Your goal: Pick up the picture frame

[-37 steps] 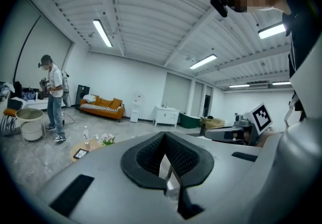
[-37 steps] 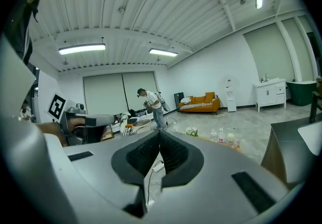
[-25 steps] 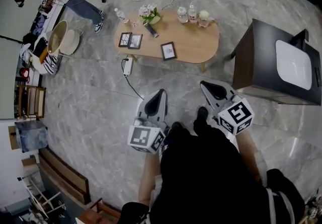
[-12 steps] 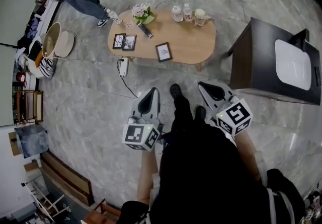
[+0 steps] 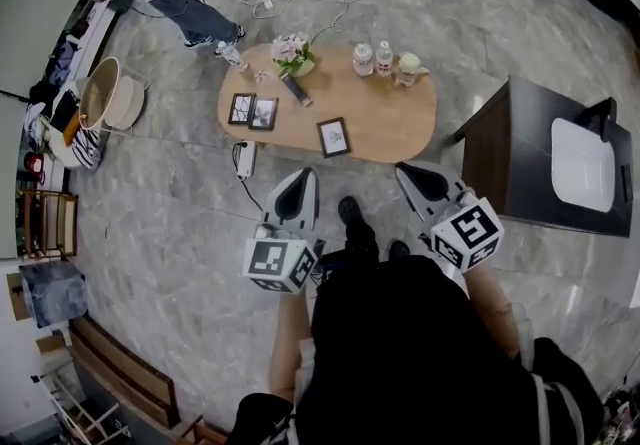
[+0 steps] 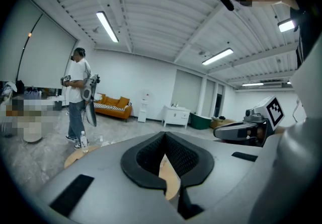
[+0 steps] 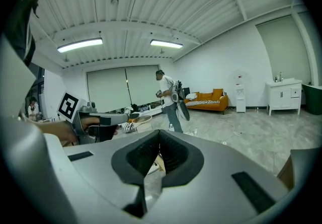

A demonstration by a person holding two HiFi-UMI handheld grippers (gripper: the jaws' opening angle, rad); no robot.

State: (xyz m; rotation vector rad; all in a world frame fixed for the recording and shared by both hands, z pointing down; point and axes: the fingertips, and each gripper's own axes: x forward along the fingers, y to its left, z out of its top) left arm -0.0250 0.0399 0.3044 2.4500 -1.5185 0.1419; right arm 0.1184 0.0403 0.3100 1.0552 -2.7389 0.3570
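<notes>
Compared with a second ago, the oval wooden desk [image 5: 400,128] sits lower and nearer in the head view. The strip of bare floor between it and the two grippers has been largely closed. The left gripper [image 5: 298,183] is now held just short of the desk's near edge, and the right gripper [image 5: 412,176] is held just short of its near right end. A shoe [image 5: 350,212] is planted between them, so a step toward the desk appears to have been taken.

The jaws of both grippers are pressed together, and nothing is carried by either.

The picture frame [image 5: 334,137] is found on the desk close to its near edge, well apart from the pair of smaller frames [image 5: 253,111] at the left end. It lies just beyond the grippers, between their two lines of reach and nearer to the left one. Whether it lies flat or is propped on a stand cannot be settled from so steep a view.

The flowers [image 5: 293,53] and bottles [image 5: 373,58] along the far edge are arranged as before; nothing on the desk has been disturbed.

The approach is therefore judged nearly complete, with the grasp itself not yet begun. A short reach forward is left, and the jaws of whichever gripper is used will have to be parted first.
</notes>
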